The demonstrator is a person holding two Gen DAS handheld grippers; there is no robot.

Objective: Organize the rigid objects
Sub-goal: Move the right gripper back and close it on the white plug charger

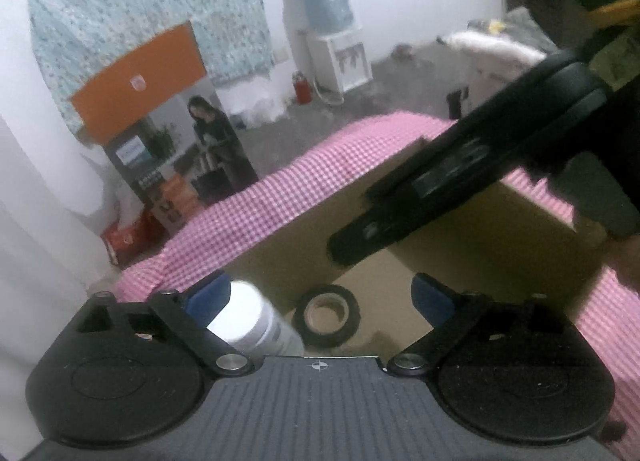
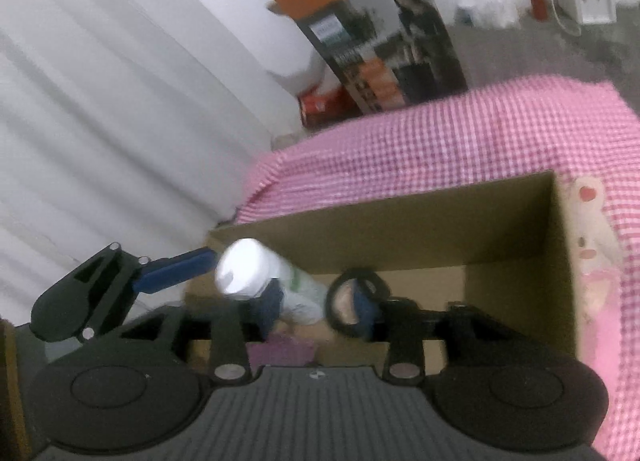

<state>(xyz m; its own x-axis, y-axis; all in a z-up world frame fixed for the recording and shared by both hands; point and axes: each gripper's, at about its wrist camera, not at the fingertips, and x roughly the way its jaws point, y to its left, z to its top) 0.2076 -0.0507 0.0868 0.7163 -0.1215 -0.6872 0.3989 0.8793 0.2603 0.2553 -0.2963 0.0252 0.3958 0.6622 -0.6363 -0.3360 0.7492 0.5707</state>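
The bench (image 2: 460, 141) wears a pink-and-white gingham cloth, woven and slightly rumpled, filling the right and centre of the right wrist view and crossing the middle of the left wrist view as a diagonal band. On it sits an open cardboard box (image 2: 400, 229), plain brown, matte, with straight walls; its near edge is cut off by the claws in both views.

The left claw (image 1: 320, 293) is released, its blue pads spread wide at the lower centre of the left wrist view. A white plastic bottle (image 1: 256, 321), smooth and cylindrical, lies tilted against the left pad, just inside the box's lower left corner; I cannot tell if the pad touches it. In the right wrist view the bottle (image 2: 256, 273) shows a rounded white cap and a faint green label, its lower end hidden behind a blue pad.

The right claw (image 2: 320, 309) is also released, its pads apart at the lower centre, over the box. From the left wrist view it appears as a long black bar slanting down from the upper right, blurred.

A roll of black tape (image 1: 326, 313), ring-shaped with a pale cardboard core, lies flat on the box floor between the left claw's pads. In the right wrist view the right pad partly covers it.
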